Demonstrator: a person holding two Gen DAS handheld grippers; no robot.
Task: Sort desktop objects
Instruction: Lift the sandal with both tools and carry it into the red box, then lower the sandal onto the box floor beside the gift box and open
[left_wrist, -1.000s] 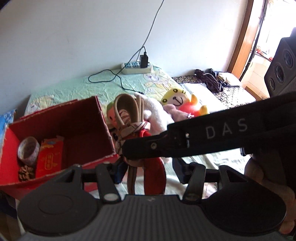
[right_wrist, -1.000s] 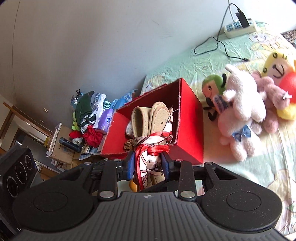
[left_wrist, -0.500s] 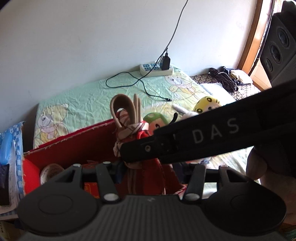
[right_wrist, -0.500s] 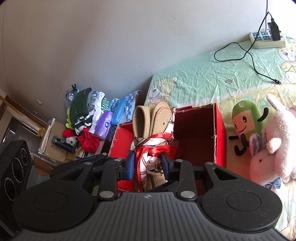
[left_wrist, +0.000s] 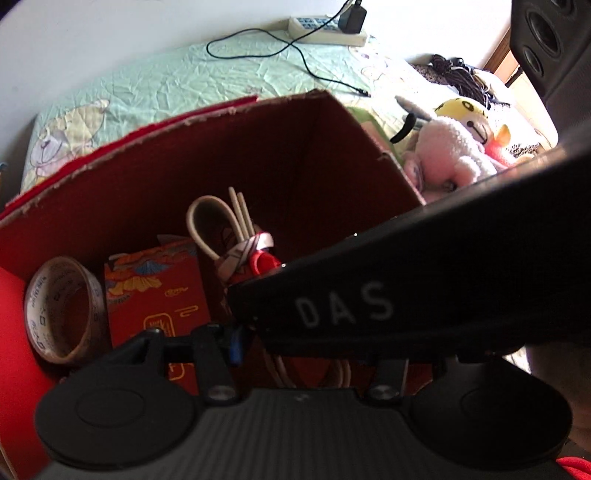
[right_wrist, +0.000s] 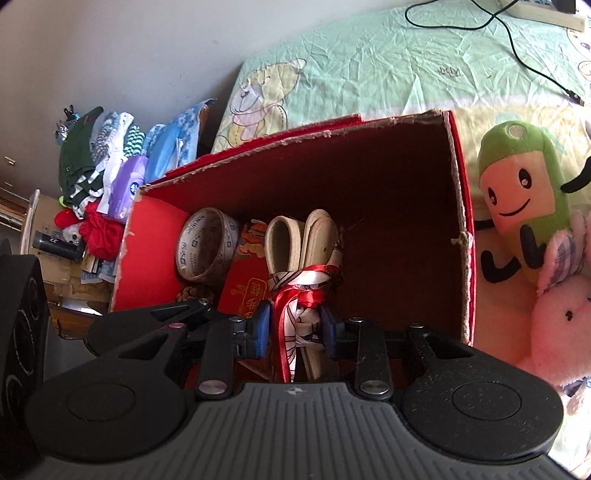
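Note:
A bundle of beige insoles (left_wrist: 236, 236) (right_wrist: 295, 258), tied with a red and white scarf, stands inside the red cardboard box (left_wrist: 258, 103) (right_wrist: 332, 127). My right gripper (right_wrist: 294, 328) is shut on its scarf-wrapped middle, blue pads on both sides. That gripper's black body (left_wrist: 369, 302) crosses the left wrist view and hides the left gripper's right finger. My left gripper (left_wrist: 310, 354) sits around the bundle's lower end, apparently shut on it. The box also holds a tape roll (left_wrist: 62, 306) (right_wrist: 207, 247) and a red packet (left_wrist: 155, 295) (right_wrist: 243, 291).
Plush toys lie right of the box: a green one (right_wrist: 517, 192) and a pink one (left_wrist: 450, 151). A power strip (left_wrist: 325, 29) with a black cable lies on the green sheet. Folded clothes (right_wrist: 103, 166) pile up left of the bed. A black speaker (left_wrist: 546, 37) stands nearby.
Both grippers carried the insole bundle left from in front of the plush toys, over the box, and down into it. Neither grip has changed.

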